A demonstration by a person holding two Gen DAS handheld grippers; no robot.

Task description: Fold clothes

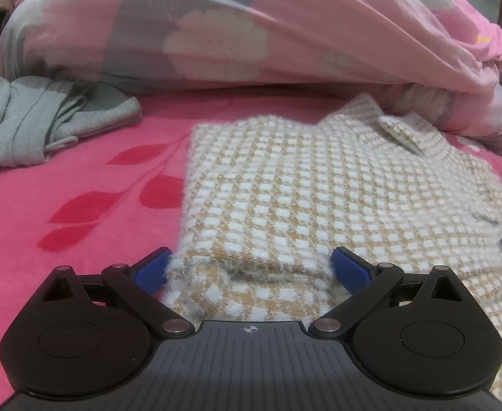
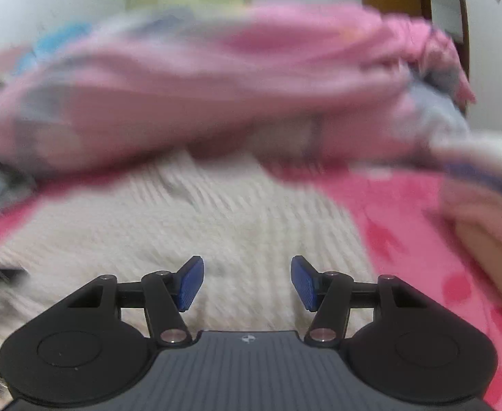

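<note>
Sweater [image 1: 312, 198]: a fuzzy cream-and-tan checked knit, lying partly folded on the pink bedspread [image 1: 79, 212], its collar [image 1: 401, 133] toward the heaped floral duvet [image 1: 216, 34]. Judge it soft, light and limp; it will sag and drape wherever you lift it, and the fluffy pile may cling to the pads rather than slip. The doubled near edge [image 1: 251, 263] sits between the blue pads of your left gripper [image 1: 251, 270], whose jaws stand wide apart; the fuzz brushes the left pad, but nothing is pinched. Take hold at a folded edge or corner, gathering both layers, rather than at the flat middle, where the pads would catch only the top layer.

In the right wrist view, blurred by motion, your right gripper [image 2: 247, 282] hovers over the pale knit [image 2: 199, 226] with its jaws parted and nothing between them.

A grey garment [image 1: 45, 120] lies crumpled on the bedspread well to the left of the sweater. No basket, box or other container is visible in either view.
</note>
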